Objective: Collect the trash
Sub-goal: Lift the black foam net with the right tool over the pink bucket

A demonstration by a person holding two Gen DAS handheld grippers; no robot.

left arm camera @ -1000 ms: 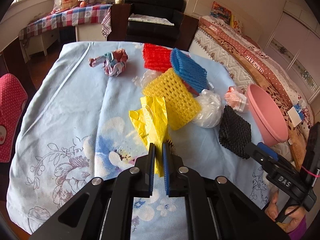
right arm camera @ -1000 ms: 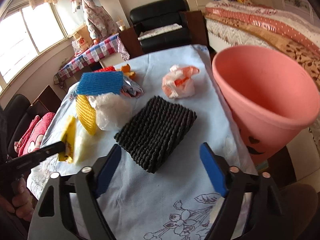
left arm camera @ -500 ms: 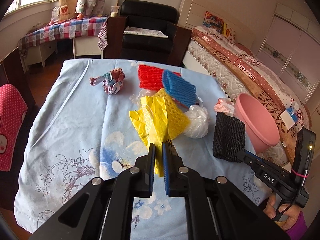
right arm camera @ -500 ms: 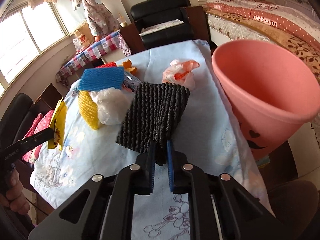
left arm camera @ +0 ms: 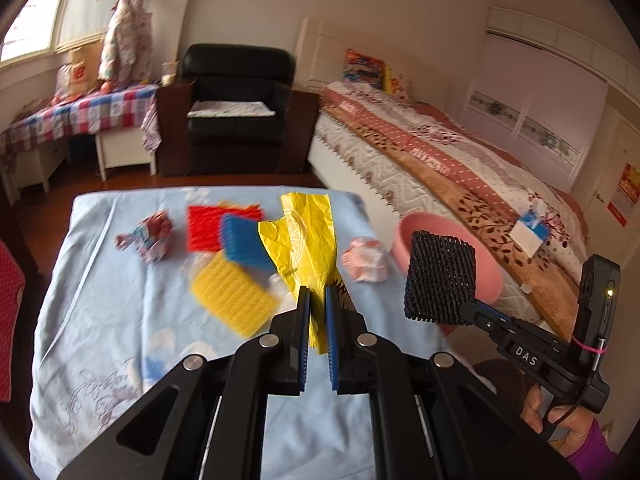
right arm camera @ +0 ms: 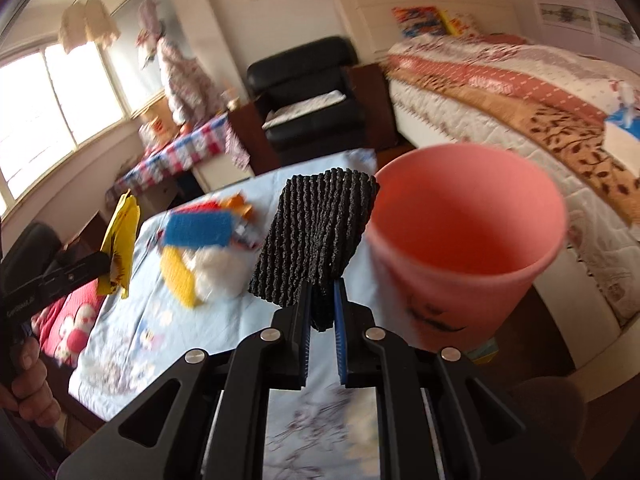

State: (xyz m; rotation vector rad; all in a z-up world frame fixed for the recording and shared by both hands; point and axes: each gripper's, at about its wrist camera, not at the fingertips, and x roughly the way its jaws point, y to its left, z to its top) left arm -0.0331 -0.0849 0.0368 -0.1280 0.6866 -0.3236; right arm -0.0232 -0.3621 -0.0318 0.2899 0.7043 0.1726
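Observation:
My left gripper [left arm camera: 317, 294] is shut on a crumpled yellow wrapper [left arm camera: 306, 236] and holds it above the blue tablecloth [left arm camera: 100, 320]. My right gripper [right arm camera: 321, 286] is shut on a black foam net [right arm camera: 316, 240] and holds it up just left of the pink bin [right arm camera: 464, 248]. The same net [left arm camera: 440, 276] shows in the left wrist view in front of the bin [left arm camera: 492, 280]. The yellow wrapper [right arm camera: 120, 236] also shows at the left of the right wrist view.
On the cloth lie a yellow foam net [left arm camera: 232, 300], a blue one [left arm camera: 244, 240], a red one [left arm camera: 204, 228], a crumpled patterned wrapper [left arm camera: 148, 236], a pink-white bag [left arm camera: 366, 262] and a white bag [right arm camera: 216, 268]. A bed [left arm camera: 440, 160] stands right, a black armchair [left arm camera: 236, 108] behind.
My right gripper closed on the black net and lifted it beside the bin. My left gripper rose with the yellow wrapper. Both now stand higher above the table.

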